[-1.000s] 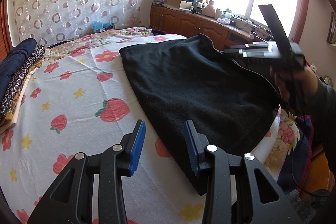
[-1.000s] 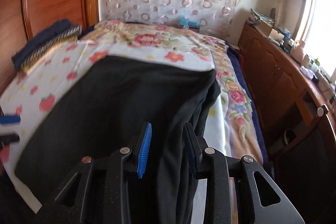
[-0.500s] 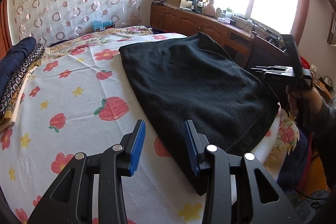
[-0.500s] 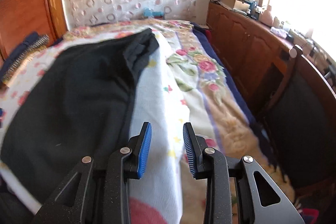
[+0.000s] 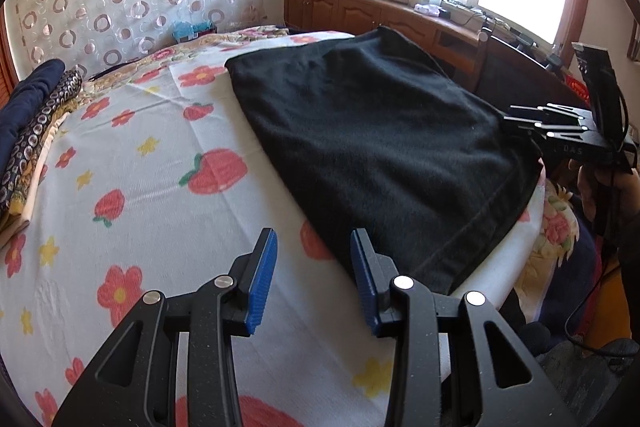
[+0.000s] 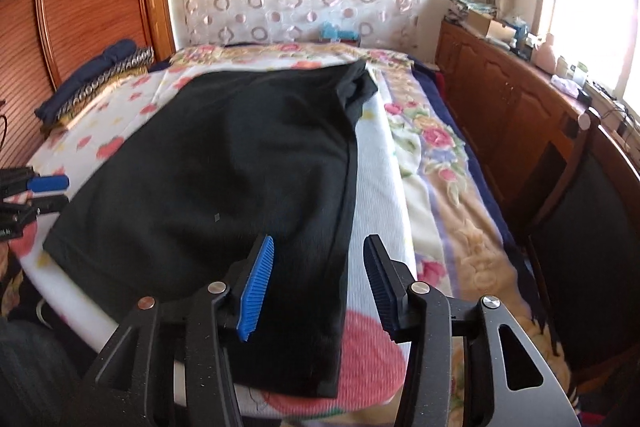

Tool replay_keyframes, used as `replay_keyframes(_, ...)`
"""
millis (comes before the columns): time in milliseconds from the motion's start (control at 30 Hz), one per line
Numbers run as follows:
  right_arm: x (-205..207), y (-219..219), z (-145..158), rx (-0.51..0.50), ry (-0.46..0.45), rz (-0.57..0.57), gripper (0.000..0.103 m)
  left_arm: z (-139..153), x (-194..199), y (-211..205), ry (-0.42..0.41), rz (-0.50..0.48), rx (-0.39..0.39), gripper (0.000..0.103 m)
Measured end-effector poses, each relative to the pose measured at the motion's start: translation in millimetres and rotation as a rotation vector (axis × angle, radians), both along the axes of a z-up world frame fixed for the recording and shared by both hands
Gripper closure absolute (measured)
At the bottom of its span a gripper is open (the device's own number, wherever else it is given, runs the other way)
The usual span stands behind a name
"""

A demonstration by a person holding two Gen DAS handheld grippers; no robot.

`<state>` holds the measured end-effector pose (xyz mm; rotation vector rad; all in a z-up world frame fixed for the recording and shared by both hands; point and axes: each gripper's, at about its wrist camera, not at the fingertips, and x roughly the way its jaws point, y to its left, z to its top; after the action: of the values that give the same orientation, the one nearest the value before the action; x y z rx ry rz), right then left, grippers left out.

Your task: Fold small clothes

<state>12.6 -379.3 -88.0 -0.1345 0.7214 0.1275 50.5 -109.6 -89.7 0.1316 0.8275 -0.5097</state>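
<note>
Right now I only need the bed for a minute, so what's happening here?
A person is folding a black garment spread on the strawberry-print sheet, a handheld gripper in each hand. The right gripper sits at the garment's near right edge, open, its jaws having just widened; the pads are not pressing the cloth. The left gripper hovers open over bare sheet beside the garment's hem. Folded clothes lie stacked by the headboard.

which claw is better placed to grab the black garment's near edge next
Right, probably. The right claw hangs open with the black knit garment's near right edge between its fingers; the left claw is open over bare strawberry-print sheet beside it.
</note>
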Motion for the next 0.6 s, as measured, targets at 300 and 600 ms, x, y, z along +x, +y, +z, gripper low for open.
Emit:
replay_keyframes(300, -5.9, -12.5, 0.9, 0.053, 0.061, -0.002, 0.054, -10.5, -7.3, 0.8, 0.041, -0.020, 0.004, 0.064)
replay_keyframes(600, -9.5, -0.1, 5.0, 0.041, 0.101, 0.043, 0.054, -7.8, -13.1, 3.2, 0.073, -0.043, -0.057, 0.064)
